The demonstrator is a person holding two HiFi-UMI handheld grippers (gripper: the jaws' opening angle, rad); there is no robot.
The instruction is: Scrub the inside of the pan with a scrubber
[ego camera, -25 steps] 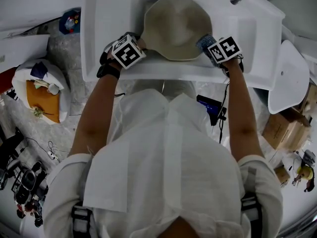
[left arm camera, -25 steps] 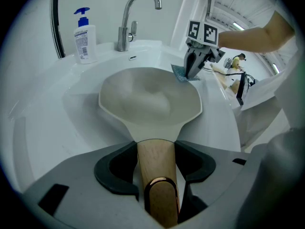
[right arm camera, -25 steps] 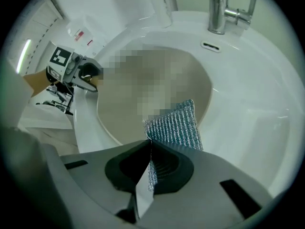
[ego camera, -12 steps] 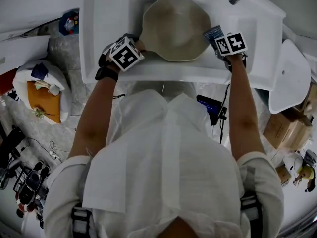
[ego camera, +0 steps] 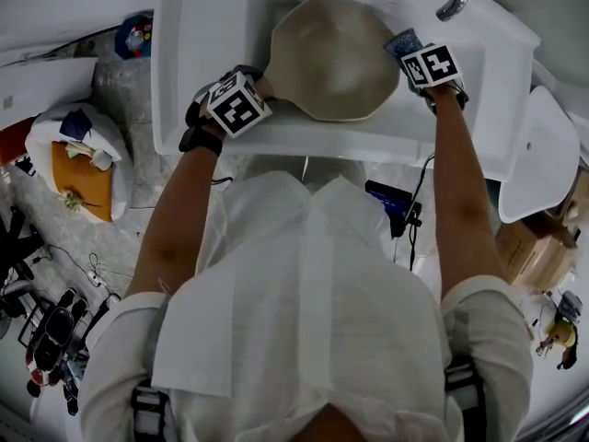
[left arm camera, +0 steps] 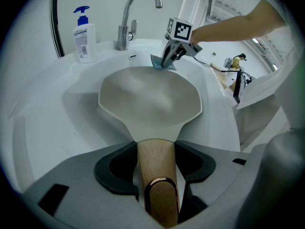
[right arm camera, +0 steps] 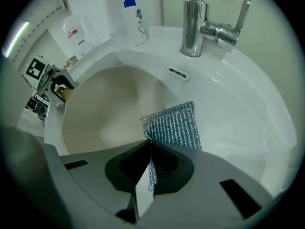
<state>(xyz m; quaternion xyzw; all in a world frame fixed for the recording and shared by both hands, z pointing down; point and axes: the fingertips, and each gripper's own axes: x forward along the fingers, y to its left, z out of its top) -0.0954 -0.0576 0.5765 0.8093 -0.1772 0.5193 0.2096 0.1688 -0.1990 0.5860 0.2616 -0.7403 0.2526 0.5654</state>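
Pan (left arm camera: pixel 150 99) lies mid-frame in the sink (left arm camera: pixel 57 118), my left claw (left arm camera: pixel 155 149) clamped on its wooden handle (left arm camera: pixel 153 163). It looks stiff and hefty, and the smooth wood could twist, so I'd hold near the bowl. My right claw (right arm camera: pixel 150 162) pinches the scrubber (right arm camera: pixel 174 125), soft and light, at the pan's far rim. Whether it touches the pan I cannot tell. The pan's underside is hidden.

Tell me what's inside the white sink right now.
A beige pan with a wooden handle, and a blue-grey mesh scrubber beside its rim, pinched in the right tongs. The pan hides the basin floor.
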